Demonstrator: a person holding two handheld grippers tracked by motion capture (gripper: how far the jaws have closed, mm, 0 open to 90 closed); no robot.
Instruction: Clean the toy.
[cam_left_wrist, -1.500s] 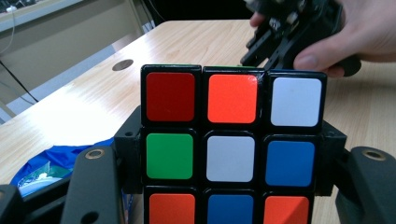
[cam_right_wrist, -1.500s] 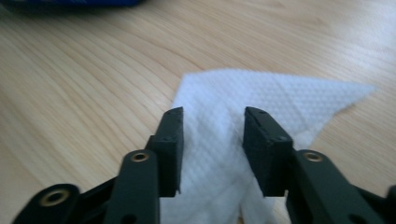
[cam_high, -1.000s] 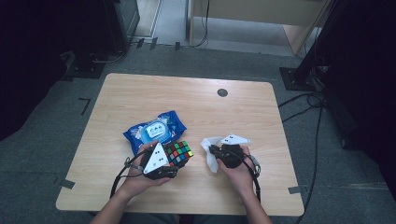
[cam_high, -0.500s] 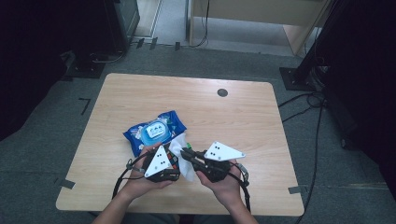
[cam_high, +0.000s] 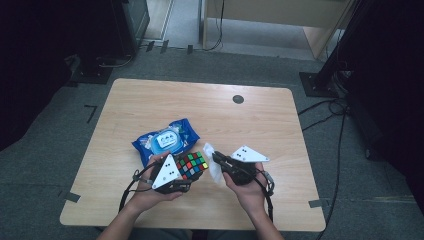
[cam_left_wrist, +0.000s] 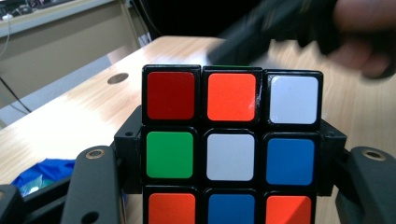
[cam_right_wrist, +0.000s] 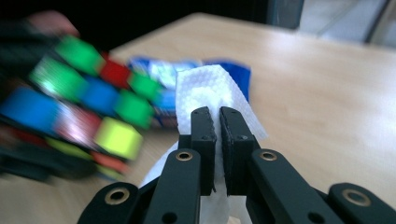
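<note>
A Rubik's cube (cam_high: 192, 165) is held above the table's near edge, my left gripper (cam_high: 187, 175) shut on it. In the left gripper view the cube (cam_left_wrist: 231, 144) sits between the black jaws, showing red, orange, white, green and blue tiles. My right gripper (cam_high: 216, 159) is shut on a white wipe (cam_high: 212, 164), just right of the cube. In the right gripper view the wipe (cam_right_wrist: 208, 95) sticks up between the closed jaws, with the blurred cube (cam_right_wrist: 79, 107) close at left.
A blue pack of wet wipes (cam_high: 165, 141) lies on the wooden table (cam_high: 260, 125) just beyond the cube. A round cable hole (cam_high: 238, 99) is at the far middle. Dark stands and cables surround the table on the floor.
The right gripper with the wipe has pulled back to the right of the cube after being pressed close to it. The left gripper still holds the cube at about the same spot.
</note>
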